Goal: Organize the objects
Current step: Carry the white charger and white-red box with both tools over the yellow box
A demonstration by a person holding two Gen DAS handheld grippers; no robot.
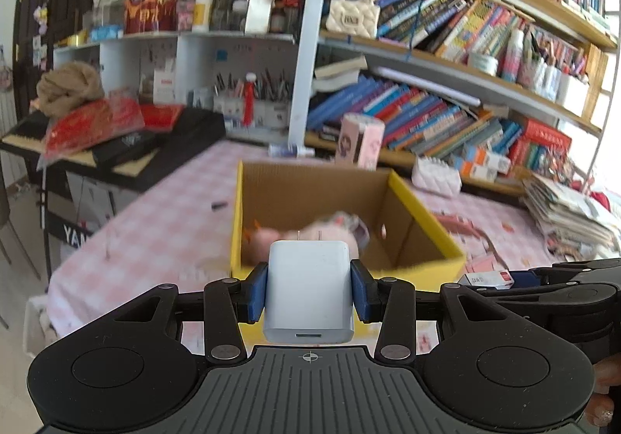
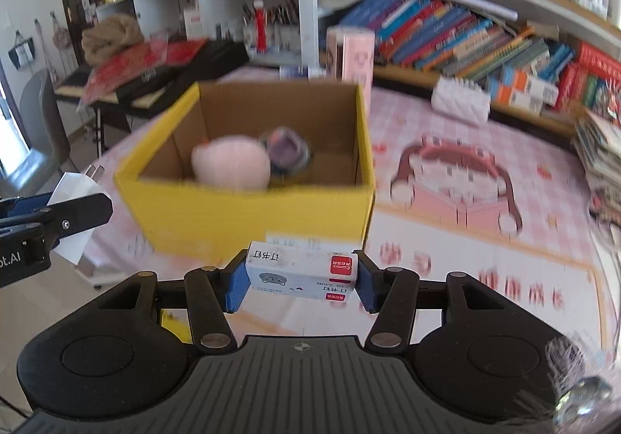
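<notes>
My left gripper (image 1: pixel 309 292) is shut on a white plug charger (image 1: pixel 309 290), prongs forward, held in the air just before the near wall of an open yellow cardboard box (image 1: pixel 427 209). My right gripper (image 2: pixel 299 278) is shut on a small white staples box (image 2: pixel 300 273) with a red label, held before the yellow box (image 2: pixel 252 216) near its right front corner. Inside the box lie a pink plush toy (image 2: pixel 231 162) and a round purple item (image 2: pixel 285 150). The left gripper and charger (image 2: pixel 73 193) show at the left edge of the right wrist view.
The box stands on a table with a pink checked cloth (image 2: pixel 485 240). A pink carton (image 2: pixel 351 53) and a white quilted pouch (image 2: pixel 460 102) stand behind it. Bookshelves (image 1: pixel 427 104) fill the back. A paper stack (image 1: pixel 574 209) lies at right, a black keyboard (image 1: pixel 155 146) at left.
</notes>
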